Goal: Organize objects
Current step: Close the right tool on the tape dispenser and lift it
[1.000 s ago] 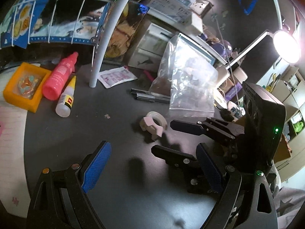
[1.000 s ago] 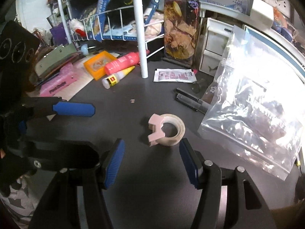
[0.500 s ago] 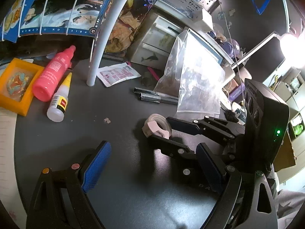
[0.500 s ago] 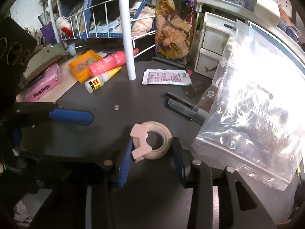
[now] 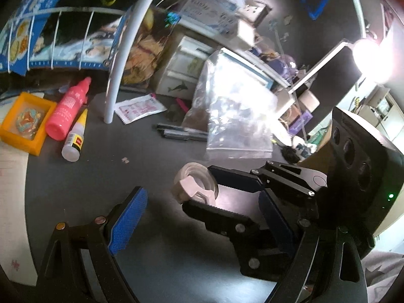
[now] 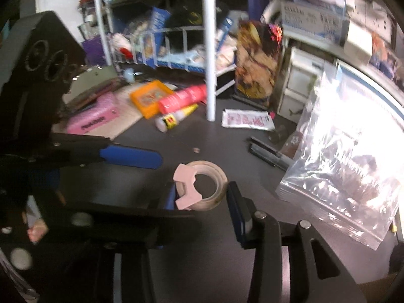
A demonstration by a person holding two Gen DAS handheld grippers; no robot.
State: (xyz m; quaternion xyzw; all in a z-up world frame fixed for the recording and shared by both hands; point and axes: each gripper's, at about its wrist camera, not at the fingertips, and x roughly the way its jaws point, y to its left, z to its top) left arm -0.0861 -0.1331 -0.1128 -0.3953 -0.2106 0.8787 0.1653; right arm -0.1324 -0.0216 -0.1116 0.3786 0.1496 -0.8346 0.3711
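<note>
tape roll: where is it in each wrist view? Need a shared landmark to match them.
Left wrist: tape roll sits just right of centre, between the right gripper fingers.
Right wrist: tape roll lies at centre, clamped between that gripper's blue pads.
Shared landmark: white pole, with the pink bottle beside its base.

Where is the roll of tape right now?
The tape roll sits between the right gripper fingers in the right wrist view, over the dark table, left of the clear plastic bag.
</note>
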